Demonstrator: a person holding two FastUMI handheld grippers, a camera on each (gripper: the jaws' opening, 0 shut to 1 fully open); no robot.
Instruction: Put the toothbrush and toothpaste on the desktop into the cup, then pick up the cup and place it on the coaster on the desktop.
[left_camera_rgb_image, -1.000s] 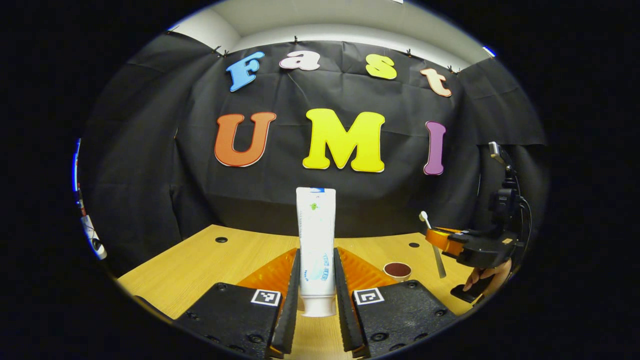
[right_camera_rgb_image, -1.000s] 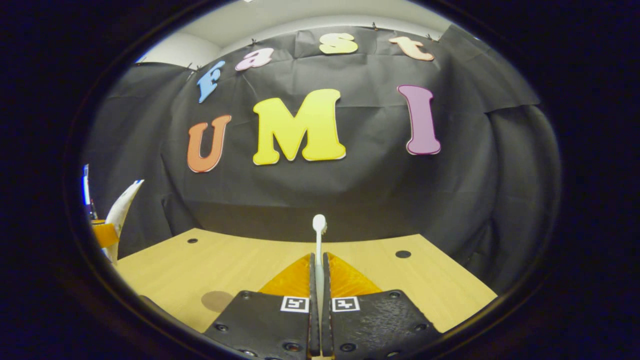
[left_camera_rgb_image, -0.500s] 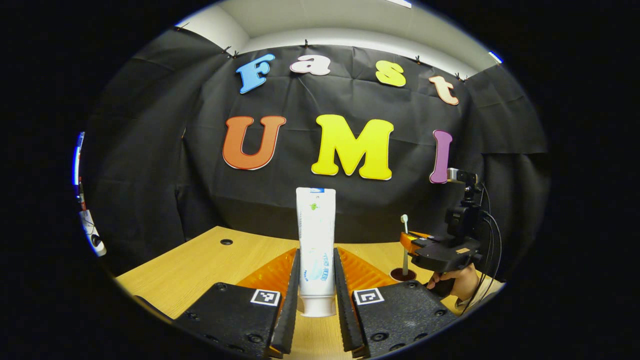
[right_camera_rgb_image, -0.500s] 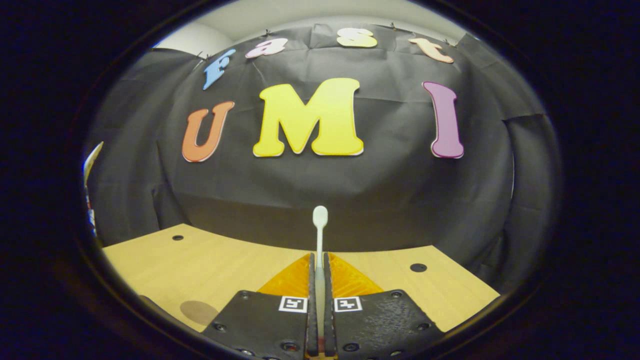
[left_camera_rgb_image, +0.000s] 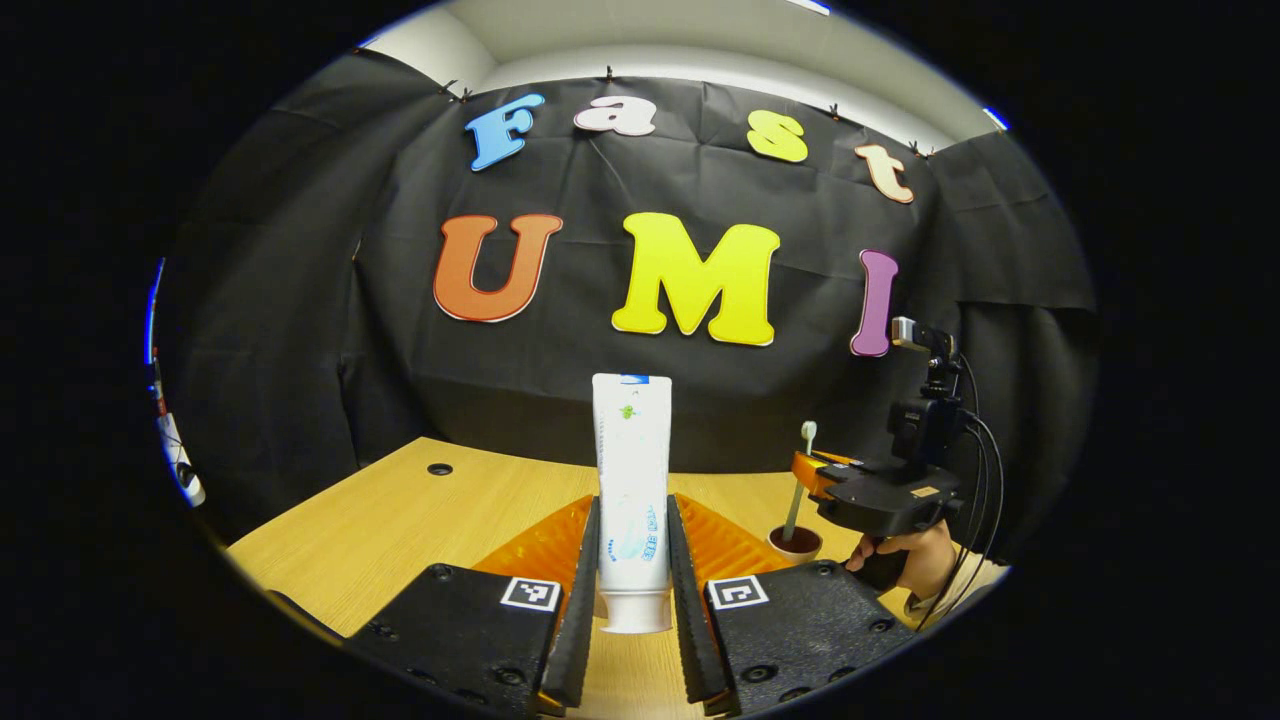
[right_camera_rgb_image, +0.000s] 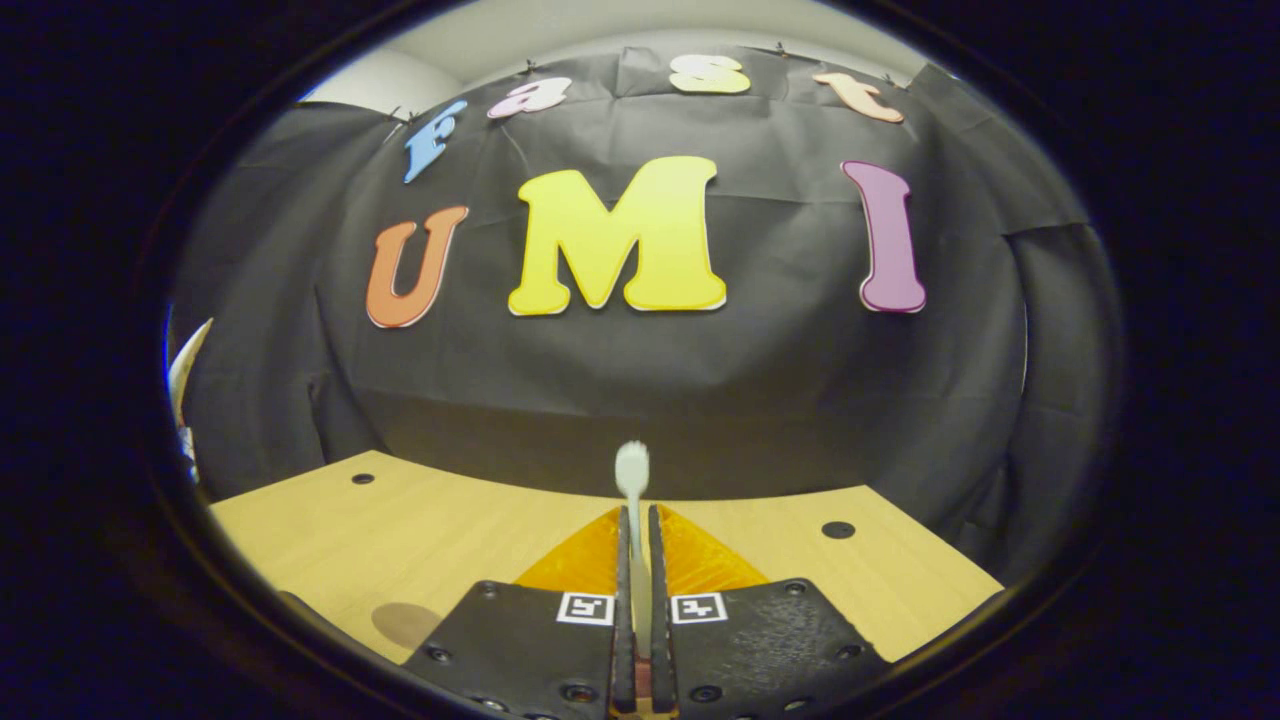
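Left gripper (left_camera_rgb_image: 634, 600) pinches upright toothpaste (left_camera_rgb_image: 631, 500); right gripper (right_camera_rgb_image: 637, 610) clamps blurred toothbrush (right_camera_rgb_image: 632, 475), lower end apparently inside cup (left_camera_rgb_image: 795, 543).

1. The left gripper view sits low over the bench (left_camera_rgb_image: 400, 520), facing the booth wall (left_camera_rgb_image: 300, 330), with the right gripper (left_camera_rgb_image: 815, 475) off to its right.
2. The right gripper view looks the same way, closer to the wall (right_camera_rgb_image: 760, 400).
3. Both share bench (right_camera_rgb_image: 420, 540) and wall.

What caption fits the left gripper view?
Left gripper holds upright white toothpaste tube; right gripper holds white toothbrush above brown cup.
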